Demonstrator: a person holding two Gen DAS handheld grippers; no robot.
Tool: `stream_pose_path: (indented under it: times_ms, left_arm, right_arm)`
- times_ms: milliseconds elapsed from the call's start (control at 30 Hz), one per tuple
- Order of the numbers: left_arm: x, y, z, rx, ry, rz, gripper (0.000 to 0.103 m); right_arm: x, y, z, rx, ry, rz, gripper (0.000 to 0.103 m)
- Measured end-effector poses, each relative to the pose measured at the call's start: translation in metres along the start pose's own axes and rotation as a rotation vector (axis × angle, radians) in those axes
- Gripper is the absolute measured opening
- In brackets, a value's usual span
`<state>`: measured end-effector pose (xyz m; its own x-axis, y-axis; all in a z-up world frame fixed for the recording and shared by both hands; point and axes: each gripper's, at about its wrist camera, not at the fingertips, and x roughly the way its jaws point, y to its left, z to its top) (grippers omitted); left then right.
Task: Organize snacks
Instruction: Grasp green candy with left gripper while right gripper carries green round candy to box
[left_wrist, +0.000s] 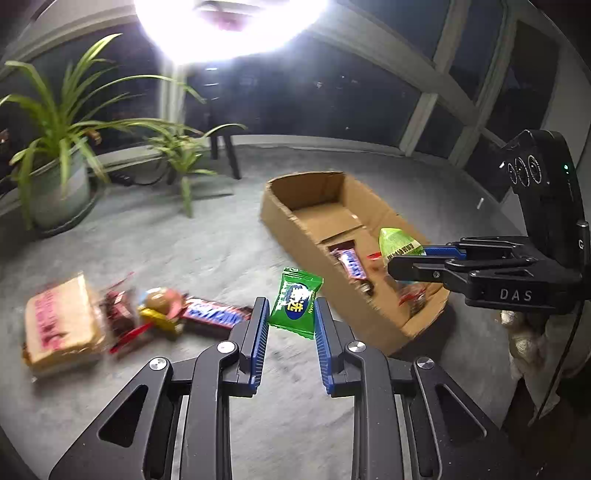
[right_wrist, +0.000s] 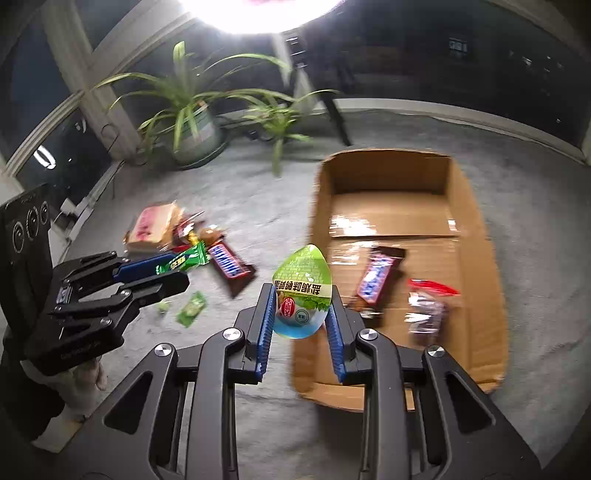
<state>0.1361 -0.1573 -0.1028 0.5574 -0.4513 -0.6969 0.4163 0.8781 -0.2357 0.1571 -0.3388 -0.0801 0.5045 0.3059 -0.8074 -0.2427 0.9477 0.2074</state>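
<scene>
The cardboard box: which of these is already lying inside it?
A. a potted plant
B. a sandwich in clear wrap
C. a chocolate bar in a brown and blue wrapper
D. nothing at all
C: in the right wrist view a brown and blue chocolate bar lies on the floor of the cardboard box.

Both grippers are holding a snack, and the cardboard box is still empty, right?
Not quite. Both grippers do hold a snack: the left gripper a green packet, the right gripper a green-topped pouch. But the cardboard box already holds a chocolate bar and a clear packet, as the right wrist view shows.
</scene>
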Motion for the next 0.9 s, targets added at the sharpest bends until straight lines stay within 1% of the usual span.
stream_pose_path:
  times_ms: [200,367,567,700,767,800,867,900]
  left_arm:
    - [0.021,-0.027,0.013,0.011,-0.002,-0.033,0.023]
    - [0.040,-0.053,0.020,0.024,0.009,-0.064,0.023]
    - [0.063,-0.081,0.023,0.056,0.039,-0.085,0.023]
    - [0.070,-0.093,0.023,0.088,0.044,-0.080,0.024]
    - [0.071,-0.097,0.023,0.106,0.051,-0.073,0.027]
    - [0.072,-0.099,0.023,0.112,0.053,-0.073,0.030]
    - [0.072,-0.101,0.023,0.117,0.051,-0.069,0.030]
    - [0.071,-0.100,0.023,0.113,0.050,-0.071,0.030]
  right_arm:
    - [-0.007,-0.035,0.000,0.030,-0.006,-0.043,0.027]
    - [-0.004,-0.062,-0.006,0.065,0.013,-0.061,0.027]
    - [0.000,-0.079,-0.011,0.087,0.028,-0.075,0.028]
    - [-0.004,-0.087,-0.013,0.100,0.022,-0.087,0.028]
    - [-0.006,-0.089,-0.013,0.103,0.019,-0.093,0.028]
    - [-0.006,-0.089,-0.013,0.104,0.018,-0.095,0.029]
    - [-0.008,-0.089,-0.013,0.108,0.013,-0.093,0.033]
    - [-0.009,-0.088,-0.014,0.109,0.010,-0.093,0.037]
